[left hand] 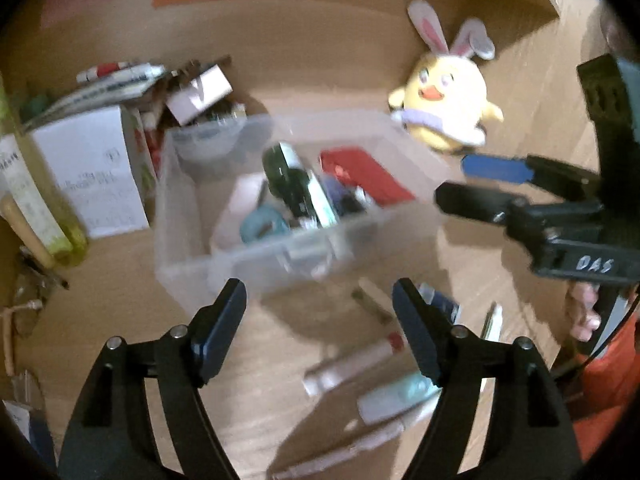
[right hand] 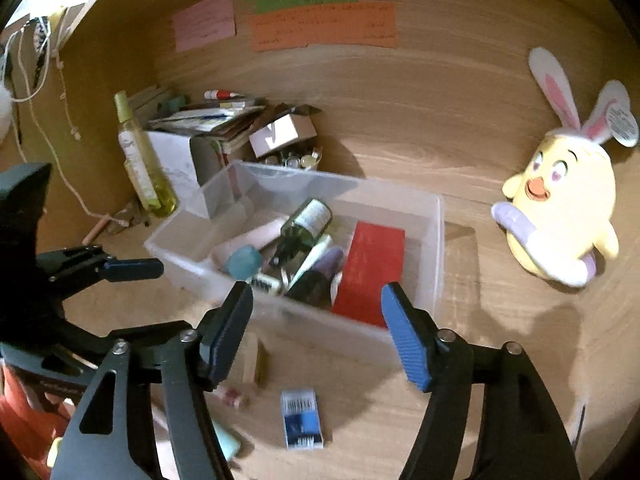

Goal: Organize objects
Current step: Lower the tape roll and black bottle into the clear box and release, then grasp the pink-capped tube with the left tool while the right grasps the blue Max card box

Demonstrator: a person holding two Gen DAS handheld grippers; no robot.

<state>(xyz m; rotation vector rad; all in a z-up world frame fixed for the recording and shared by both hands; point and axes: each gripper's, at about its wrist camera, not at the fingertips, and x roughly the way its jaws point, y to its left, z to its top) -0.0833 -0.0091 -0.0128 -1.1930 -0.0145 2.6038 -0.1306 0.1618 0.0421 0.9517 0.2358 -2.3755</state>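
Note:
A clear plastic bin (left hand: 192,240) (right hand: 434,240) sits on the wooden desk and holds a dark green bottle (right hand: 306,222), a red box (right hand: 370,270), a teal item (right hand: 242,262) and other small things. Loose tubes (left hand: 352,360) and a small blue box (right hand: 302,418) lie on the desk in front of the bin. My left gripper (left hand: 320,320) is open and empty above the tubes. My right gripper (right hand: 316,332) is open and empty over the bin's near edge; it also shows in the left wrist view (left hand: 460,184).
A yellow plush chick with rabbit ears (left hand: 448,100) (right hand: 560,216) stands right of the bin. A pile of books, a white box (left hand: 92,168) and a yellow-green spray bottle (right hand: 138,160) stand at the left. Coloured notes (right hand: 320,26) hang on the back wall.

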